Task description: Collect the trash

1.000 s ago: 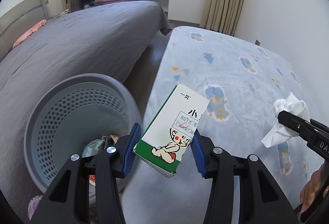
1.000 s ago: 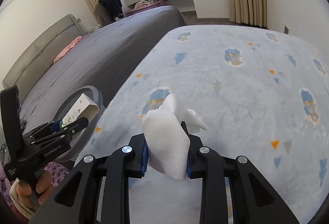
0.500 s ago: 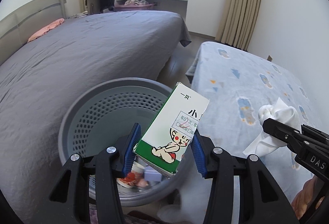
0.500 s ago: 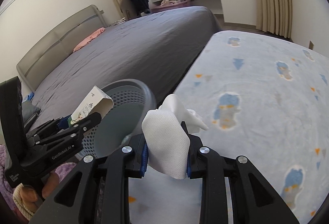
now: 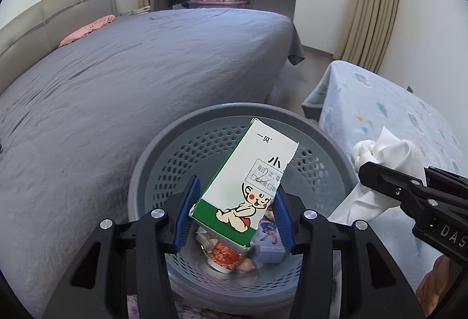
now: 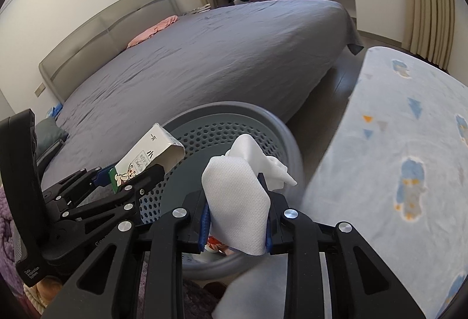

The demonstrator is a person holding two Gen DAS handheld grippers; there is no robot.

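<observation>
Left tongs [image 5: 234, 212] tilting carton [image 5: 248, 187] over bin [image 5: 163, 155]

Right gripper [image 6: 237, 221] clamped on a white tissue [image 6: 238, 202], blue pads pressing both sides, held above the near rim of the gray perforated bin [image 6: 234, 117]. Left gripper [image 6: 128, 177] at left grips a tilted white-green carton [image 6: 146, 156] over the bin's left edge. Red trash in the bin bottom. Gray bed [image 6: 204, 55] behind, patterned blue bedding [image 6: 409, 143] right.
</observation>
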